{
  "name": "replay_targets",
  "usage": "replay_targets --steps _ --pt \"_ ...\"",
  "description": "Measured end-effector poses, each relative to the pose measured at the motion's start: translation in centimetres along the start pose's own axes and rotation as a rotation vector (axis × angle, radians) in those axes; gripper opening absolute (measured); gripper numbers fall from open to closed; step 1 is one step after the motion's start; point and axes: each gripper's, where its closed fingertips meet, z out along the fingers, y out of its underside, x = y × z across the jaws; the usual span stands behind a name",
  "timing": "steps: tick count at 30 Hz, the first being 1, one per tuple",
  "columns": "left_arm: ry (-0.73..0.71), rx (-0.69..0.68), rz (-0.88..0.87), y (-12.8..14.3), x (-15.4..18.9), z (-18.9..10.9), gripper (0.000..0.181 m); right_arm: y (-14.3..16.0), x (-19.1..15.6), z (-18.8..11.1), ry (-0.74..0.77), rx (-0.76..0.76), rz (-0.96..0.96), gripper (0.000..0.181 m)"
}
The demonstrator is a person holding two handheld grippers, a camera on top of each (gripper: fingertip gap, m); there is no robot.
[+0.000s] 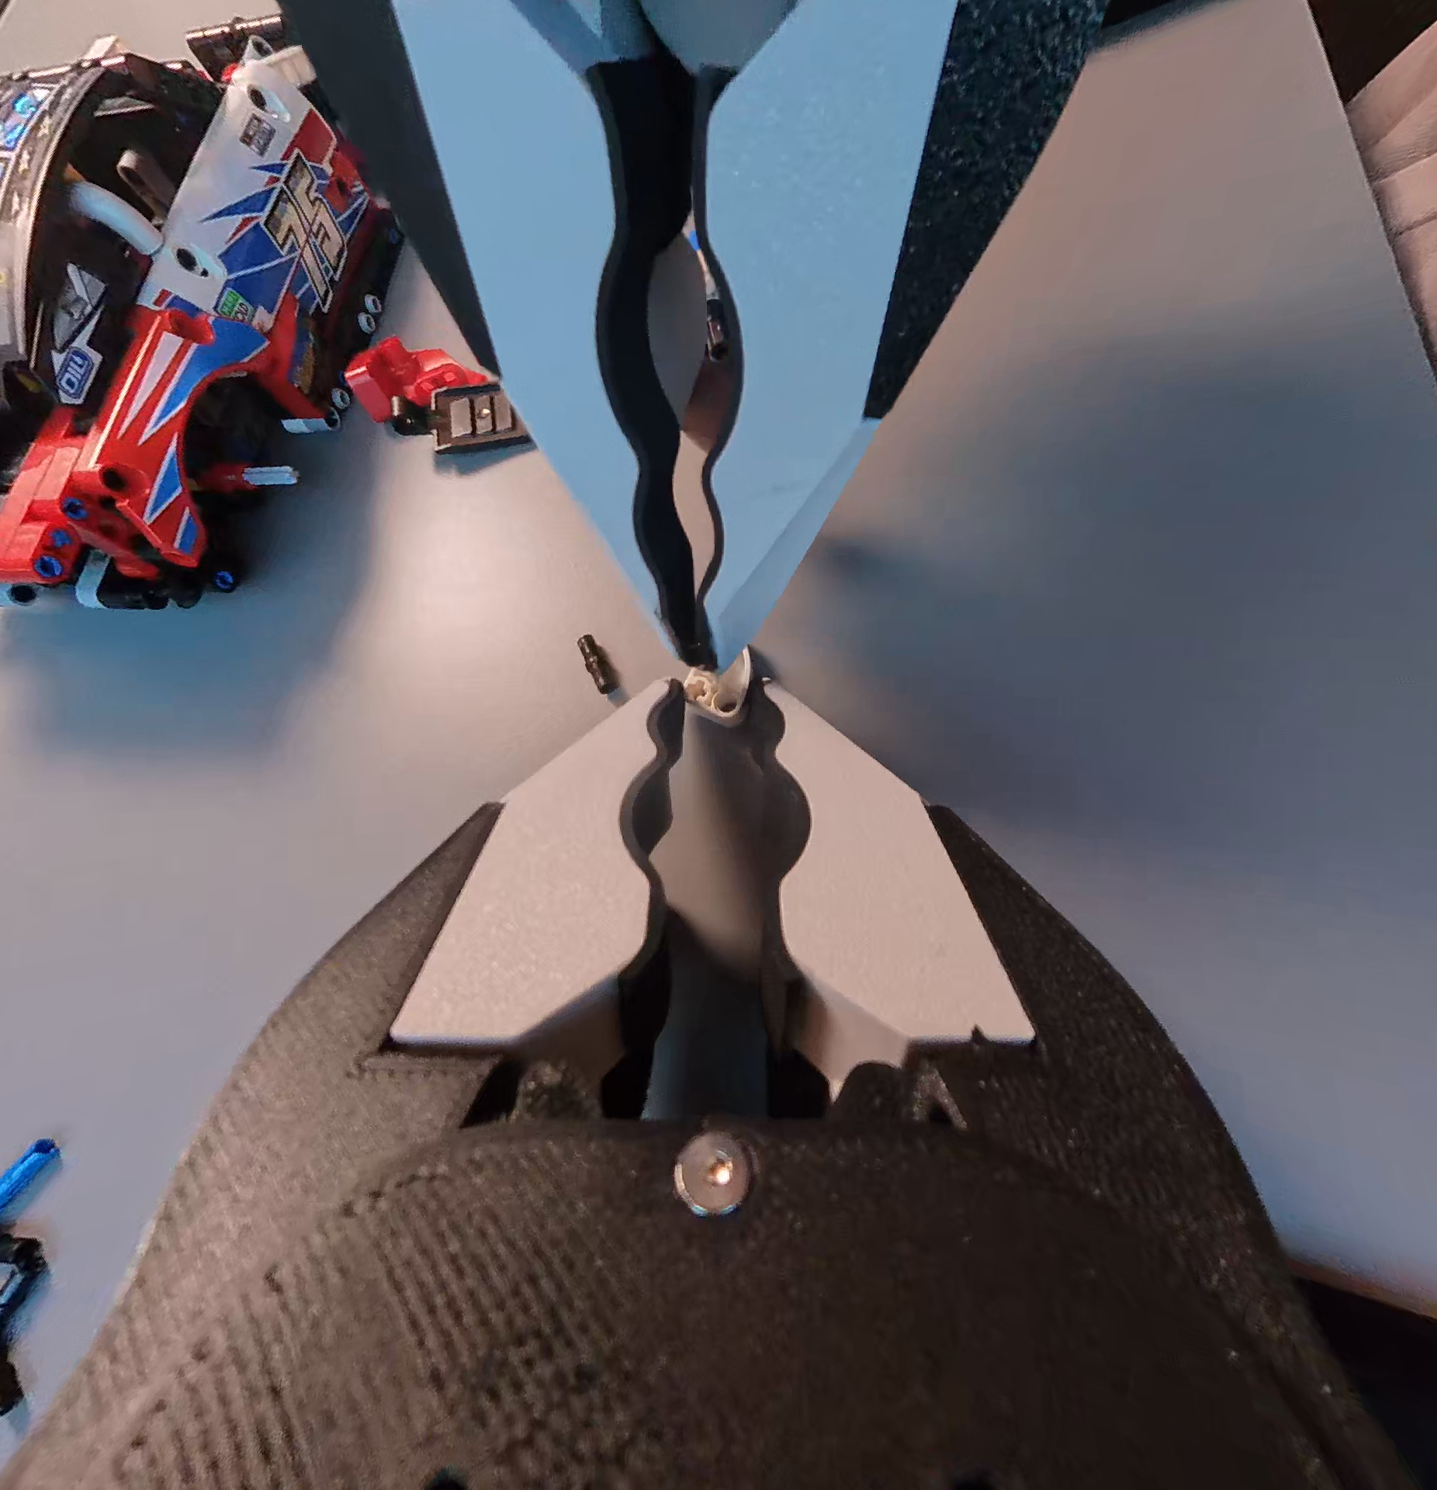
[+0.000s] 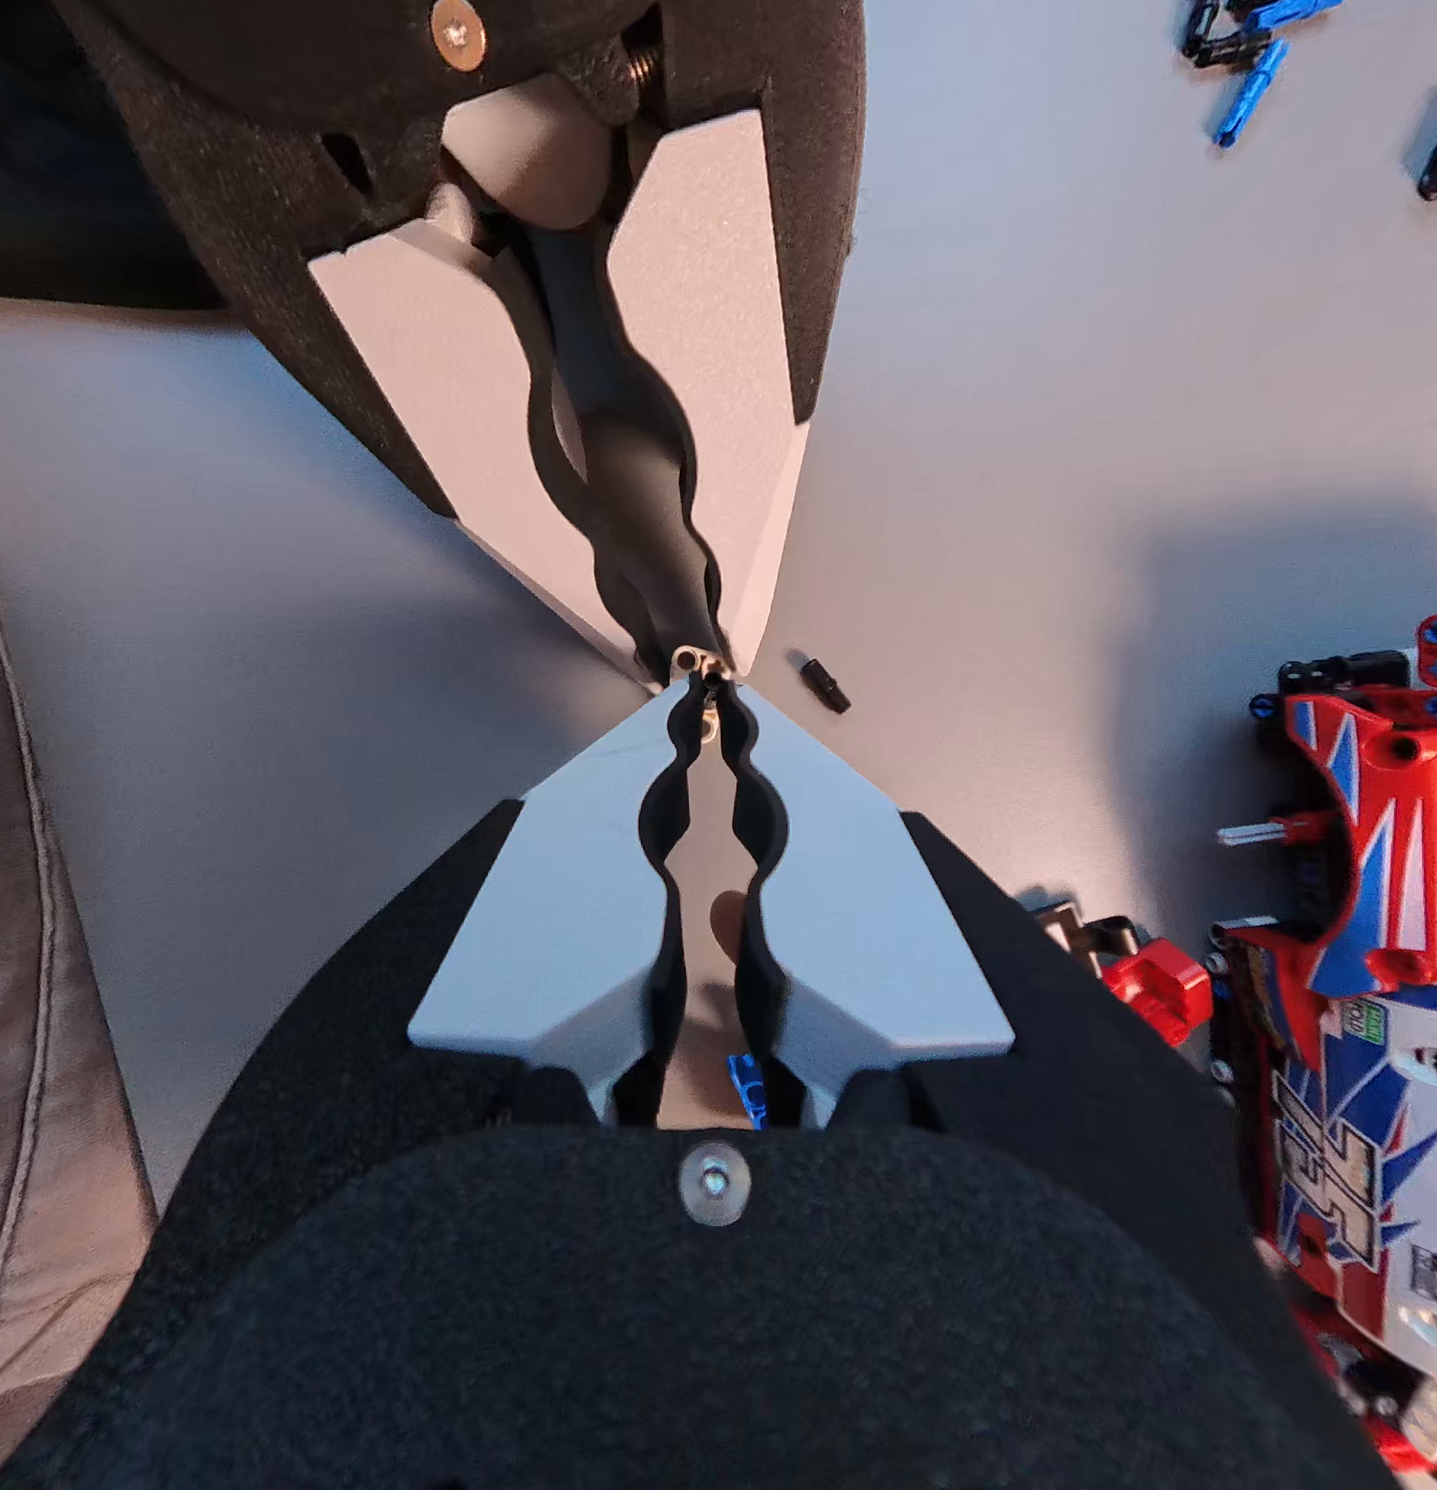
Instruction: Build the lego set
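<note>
Grey small lego connector (image 1: 719, 692) pinched at the closed tips of left hand-held gripper (image 1: 711, 685), right hand-held gripper (image 2: 709, 685) tip-to-tip opposite, clamping a small black pin (image 2: 712, 681) against it, loose black pin (image 1: 594, 663) on pale surface (image 1: 1102, 645) just beside, red-blue-white lego car (image 1: 175, 339) farther off.

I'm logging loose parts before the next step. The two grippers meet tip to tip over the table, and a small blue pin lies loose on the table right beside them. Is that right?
Not quite: the loose pin beside the tips is black, not blue, as the left wrist view shows. The blue pieces lie far off near the table's edge. The left gripper and right gripper do meet tip to tip over the table.
</note>
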Motion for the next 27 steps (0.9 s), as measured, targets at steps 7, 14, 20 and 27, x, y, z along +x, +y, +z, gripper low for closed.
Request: replay_targets --steps 7,14,20,27 --pt "0.006 -0.001 -0.018 0.02 -0.01 0.01 0.014 -0.03 0.12 -0.18 0.005 0.217 0.13 0.001" --pt "0.005 -0.003 -0.032 0.02 -0.02 0.02 0.014 0.1 0.03 -0.27 0.108 0.256 0.05 0.001" --pt "0.008 -0.005 -0.053 0.02 -0.02 0.03 0.014 0.09 -0.04 -0.12 0.05 0.192 0.039 0.001" --pt "0.002 -0.01 -0.07 0.04 -0.04 0.04 0.014 0.16 0.0 -0.1 0.084 0.224 0.043 0.001"
